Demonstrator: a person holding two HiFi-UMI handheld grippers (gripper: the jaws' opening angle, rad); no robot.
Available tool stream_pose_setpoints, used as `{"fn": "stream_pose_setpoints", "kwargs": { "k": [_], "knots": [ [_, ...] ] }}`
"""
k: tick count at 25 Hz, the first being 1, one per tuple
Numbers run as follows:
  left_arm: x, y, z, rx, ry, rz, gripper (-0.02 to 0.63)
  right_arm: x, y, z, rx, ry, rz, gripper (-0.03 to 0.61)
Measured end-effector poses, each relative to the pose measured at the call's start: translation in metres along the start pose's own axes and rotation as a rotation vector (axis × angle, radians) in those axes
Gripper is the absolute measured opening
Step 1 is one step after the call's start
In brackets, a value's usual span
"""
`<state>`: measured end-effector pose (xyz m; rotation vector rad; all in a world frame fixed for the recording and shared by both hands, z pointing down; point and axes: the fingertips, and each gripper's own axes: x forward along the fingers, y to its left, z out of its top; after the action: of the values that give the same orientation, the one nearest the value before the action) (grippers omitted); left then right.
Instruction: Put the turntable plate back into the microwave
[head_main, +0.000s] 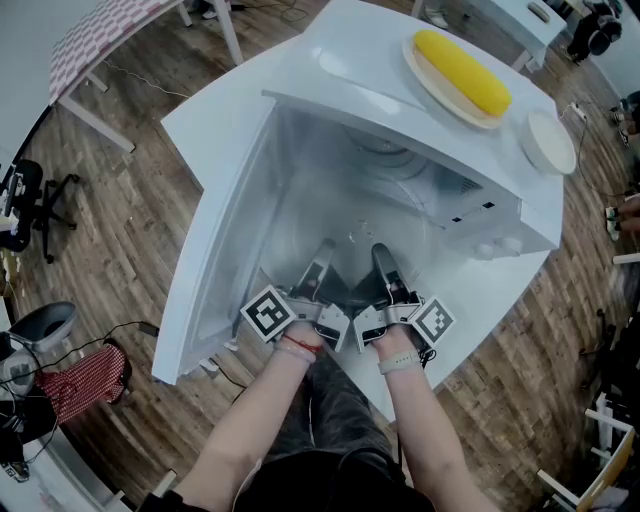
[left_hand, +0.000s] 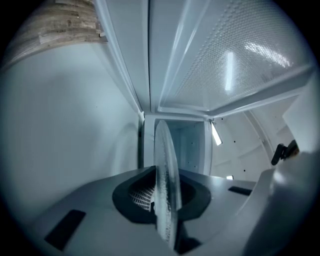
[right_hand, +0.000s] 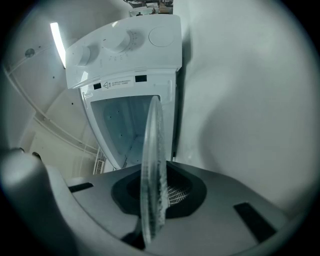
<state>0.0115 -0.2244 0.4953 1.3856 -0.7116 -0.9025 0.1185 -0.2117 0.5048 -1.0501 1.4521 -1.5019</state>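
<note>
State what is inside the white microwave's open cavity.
The left gripper and right gripper each clamp the rim of the clear glass turntable plate. The cavity floor beneath them is covered.

- White table (head_main: 212, 122): carries a white microwave (head_main: 375, 45), door open.
- Microwave top: a round plate (head_main: 437, 88) holding a yellow oblong item (head_main: 462, 72). A small white dish (head_main: 550, 142) sits near it, by the right edge.
- Wood-plank floor (head_main: 120, 235): a second table with a checked top (head_main: 95, 40), a black chair (head_main: 25, 205), loose cables (head_main: 125, 328) and a red-checked cloth (head_main: 85, 380).
</note>
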Motion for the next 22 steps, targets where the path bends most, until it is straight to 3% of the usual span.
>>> {"fn": "stream_pose_setpoints", "kwargs": {
  "k": [9,22],
  "knots": [
    [0.002,-0.001,-0.004,0.038,0.039,0.011,0.032,0.008,0.001,0.008,0.002,-0.005,-0.001,0.04],
    [0.002,0.0,-0.005,0.016,0.031,0.008,0.032,0.023,0.001,0.023,0.0,-0.031,-0.007,0.04]
  ]
}}
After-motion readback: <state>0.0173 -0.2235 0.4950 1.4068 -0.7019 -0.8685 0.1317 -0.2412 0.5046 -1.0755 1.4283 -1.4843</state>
